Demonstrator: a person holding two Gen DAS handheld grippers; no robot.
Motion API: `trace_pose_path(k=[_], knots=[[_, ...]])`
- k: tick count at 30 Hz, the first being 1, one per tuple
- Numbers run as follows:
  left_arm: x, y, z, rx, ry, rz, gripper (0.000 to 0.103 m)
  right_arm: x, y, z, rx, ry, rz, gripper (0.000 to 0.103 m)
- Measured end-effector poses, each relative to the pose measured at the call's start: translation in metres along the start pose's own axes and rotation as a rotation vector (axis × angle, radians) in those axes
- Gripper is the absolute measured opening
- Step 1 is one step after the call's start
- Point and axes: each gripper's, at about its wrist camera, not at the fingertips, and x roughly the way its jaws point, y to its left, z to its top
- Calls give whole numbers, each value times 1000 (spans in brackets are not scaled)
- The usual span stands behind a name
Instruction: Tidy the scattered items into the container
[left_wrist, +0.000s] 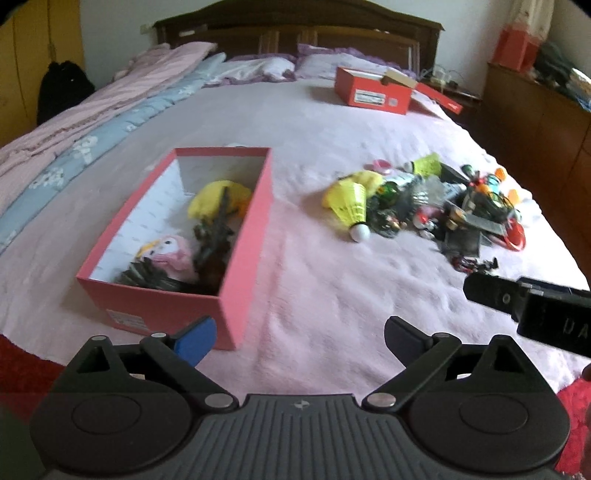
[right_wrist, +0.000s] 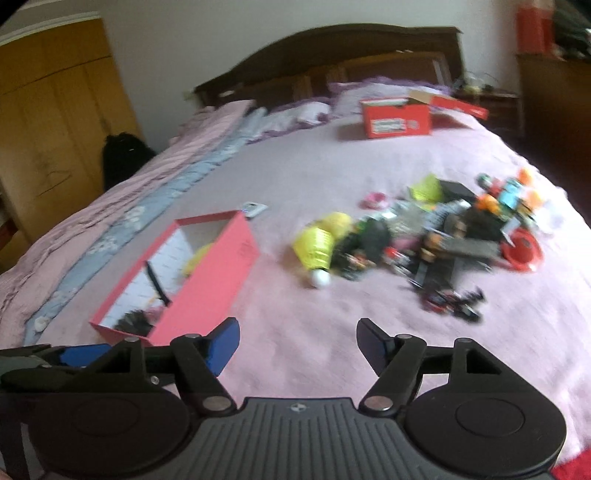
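**Both grippers empty, the pile lies ahead and to the right**

The left gripper (left_wrist: 297, 338) hangs over the pink bedspread (left_wrist: 314, 280) with its jaws spread wide and nothing between them. The right gripper (right_wrist: 297, 341) is also open and empty, though a little less widely. No earlier picture is at hand, so I say nothing of how they got that way.

The pink box (left_wrist: 243, 236) sits ahead and to the left of both grippers, its long axis running away from them, one near corner just beside the left gripper's blue pad. It already holds a few soft toys and dark bits. The scattered pile (right_wrist: 436, 236) lies ahead and to the right, well apart from the box.

The nearest big piece is the yellow shuttlecock (right_wrist: 316, 249), lying on its side with the white cork tip pointing back toward the grippers and the skirt away. From the right wrist view it is almost straight ahead; from the left it is off to the right. I judge the right hand the handier one for it.
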Motion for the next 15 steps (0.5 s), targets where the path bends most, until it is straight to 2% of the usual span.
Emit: trace_pose_path(k=[5, 15], knots=[[2, -19, -7, 31, 10, 2, 101, -6, -25, -19, 24, 10, -66, 78], [9, -41, -18, 63, 50, -16, 103, -8, -49, -30, 87, 14, -126, 83]])
